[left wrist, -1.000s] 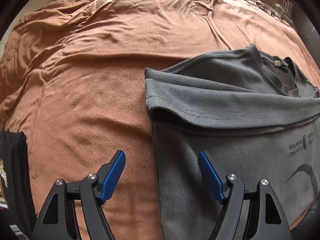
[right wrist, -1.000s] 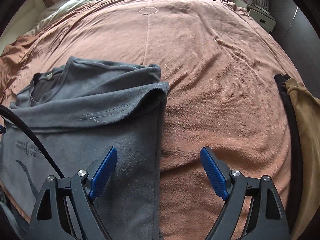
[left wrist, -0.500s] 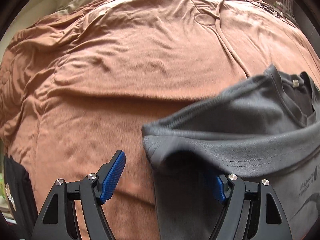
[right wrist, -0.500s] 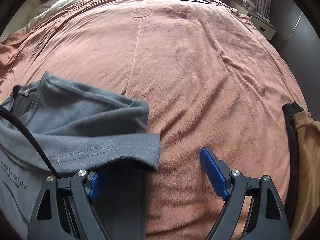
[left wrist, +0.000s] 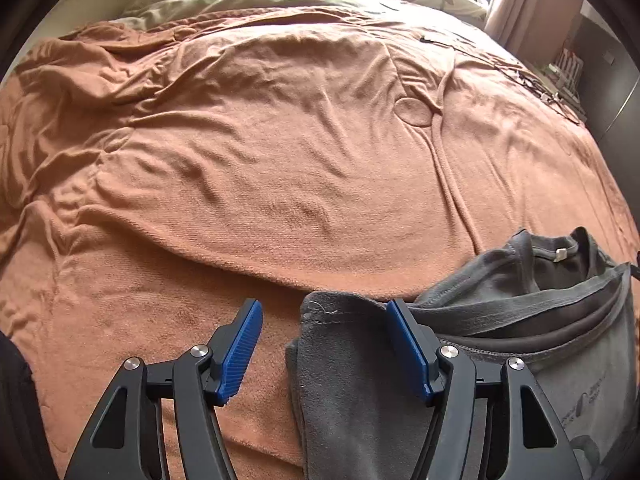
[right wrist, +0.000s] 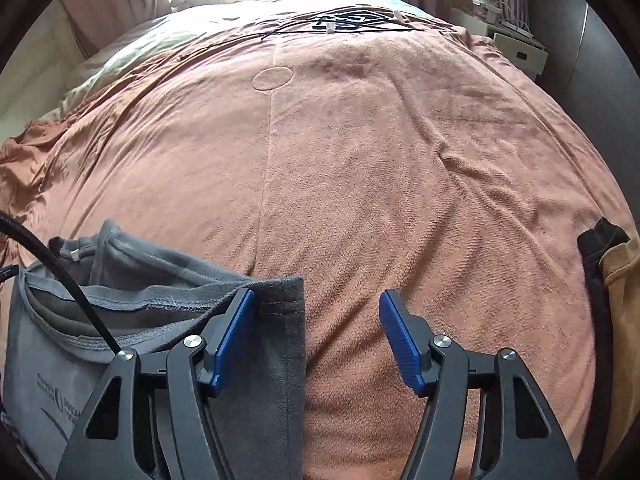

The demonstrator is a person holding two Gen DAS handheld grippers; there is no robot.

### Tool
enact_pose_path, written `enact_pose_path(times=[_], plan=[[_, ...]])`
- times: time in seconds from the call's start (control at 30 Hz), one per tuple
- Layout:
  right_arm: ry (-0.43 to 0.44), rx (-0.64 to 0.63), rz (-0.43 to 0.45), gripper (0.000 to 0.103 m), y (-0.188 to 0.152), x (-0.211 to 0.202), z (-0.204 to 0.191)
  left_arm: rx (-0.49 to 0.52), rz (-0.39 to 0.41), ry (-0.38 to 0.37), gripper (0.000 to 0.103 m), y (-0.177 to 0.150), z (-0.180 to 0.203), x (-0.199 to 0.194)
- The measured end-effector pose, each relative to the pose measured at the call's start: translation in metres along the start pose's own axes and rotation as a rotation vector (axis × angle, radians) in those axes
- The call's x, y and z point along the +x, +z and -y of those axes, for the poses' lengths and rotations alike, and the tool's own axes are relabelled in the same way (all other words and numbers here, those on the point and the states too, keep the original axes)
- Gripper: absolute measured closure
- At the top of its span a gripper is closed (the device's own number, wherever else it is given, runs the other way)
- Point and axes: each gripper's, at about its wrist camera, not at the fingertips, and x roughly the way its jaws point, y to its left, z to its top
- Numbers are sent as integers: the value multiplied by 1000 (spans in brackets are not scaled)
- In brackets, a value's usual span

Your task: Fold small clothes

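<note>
A grey T-shirt (left wrist: 500,280) with a small printed logo lies on the orange-brown blanket (left wrist: 280,160), its top part bunched up around the collar. My left gripper (left wrist: 324,306) sits over the shirt's left folded corner. Its jaws are closing; the cloth lies between them against the right pad, and the left pad is still apart from it. In the right wrist view the T-shirt (right wrist: 140,276) fills the lower left. My right gripper (right wrist: 317,296) straddles the right folded corner, jaws closing, cloth at the left pad, blanket (right wrist: 380,160) under the other.
A dark folded garment (left wrist: 16,400) lies at the left edge of the left wrist view. Black clothes (right wrist: 598,248) and tan clothes (right wrist: 624,288) lie at the bed's right side. A black cable (right wrist: 52,256) crosses the shirt. A white nightstand (right wrist: 516,48) stands far right.
Both grippers have moved up along the shirt's sides, so its folded corners now sit between the jaws. Both pairs of jaws stand narrower. The shirt's top has bunched toward the collar.
</note>
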Motion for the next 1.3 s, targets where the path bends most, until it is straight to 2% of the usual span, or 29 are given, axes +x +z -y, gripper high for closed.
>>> enact_pose_path(times=[0.1, 0.27, 0.4, 0.43, 0.5, 0.63, 0.67, 0.7, 0.77, 0.8, 0.9, 1.3], plan=[[39, -38, 14, 41, -5, -7, 1, 18, 3, -53, 37, -2, -2, -4], [41, -83, -3, 41, -1, -6, 5, 69, -15, -59, 37, -6, -2, -3], [42, -107, 0, 53, 7, 0, -4, 69, -35, -60, 49, -7, -7, 3], [38, -114, -3, 55, 8, 1, -7, 66, -39, -62, 51, -7, -9, 5], [40, -119, -24, 67, 10, 7, -13, 71, -45, -60, 52, -8, -9, 10], [9, -142, -43, 82, 13, 11, -22, 68, -50, -74, 53, -7, -8, 21], [2, -142, -40, 90, 14, 11, -22, 71, -48, -69, 57, -6, -7, 23], [1, -137, -33, 94, 15, 9, -23, 69, -45, -79, 67, -4, -7, 25], [4, -127, -17, 96, 16, 4, -22, 59, -32, -93, 80, -1, -6, 26], [-3, -125, -11, 96, 16, 1, -22, 55, -20, -87, 91, 0, -7, 24], [-10, -106, -1, 97, 14, -9, -20, 40, 14, -91, 94, 2, -9, 13], [-29, -83, 109, 98, 11, -65, -28, 31, 158, -67, 95, 4, -15, -53]])
